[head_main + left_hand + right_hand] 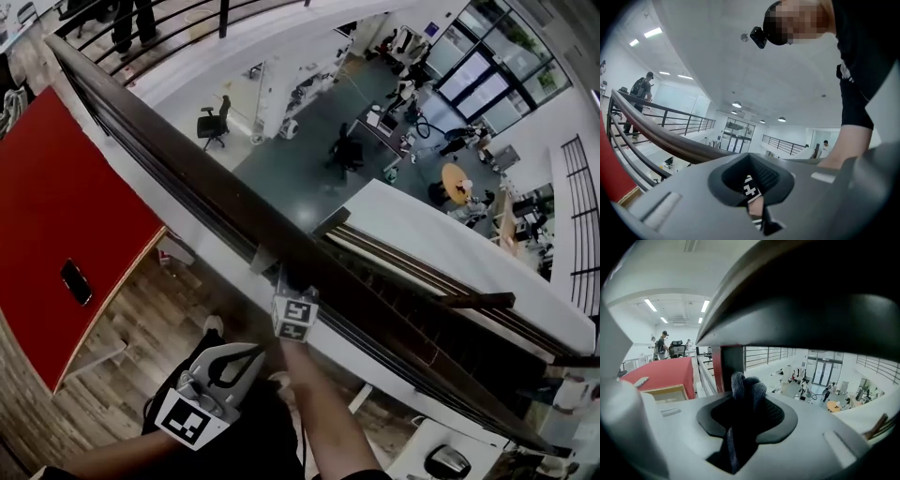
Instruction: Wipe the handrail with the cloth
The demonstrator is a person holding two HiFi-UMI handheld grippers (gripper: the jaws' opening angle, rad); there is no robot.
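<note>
We note the right gripper (284, 289) jaws clamped on the cloth (745, 389), just under the handrail (173, 142), mid-span. The left gripper (253, 354) sits nearer, off the rail, jaws closed on nothing.

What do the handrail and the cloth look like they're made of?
The handrail looks like varnished wood: dark brown with a light sheen, though coated metal is possible. The cloth looks like soft knitted or terry fabric: dark blue-grey, matte, with a ribbed texture.
</note>
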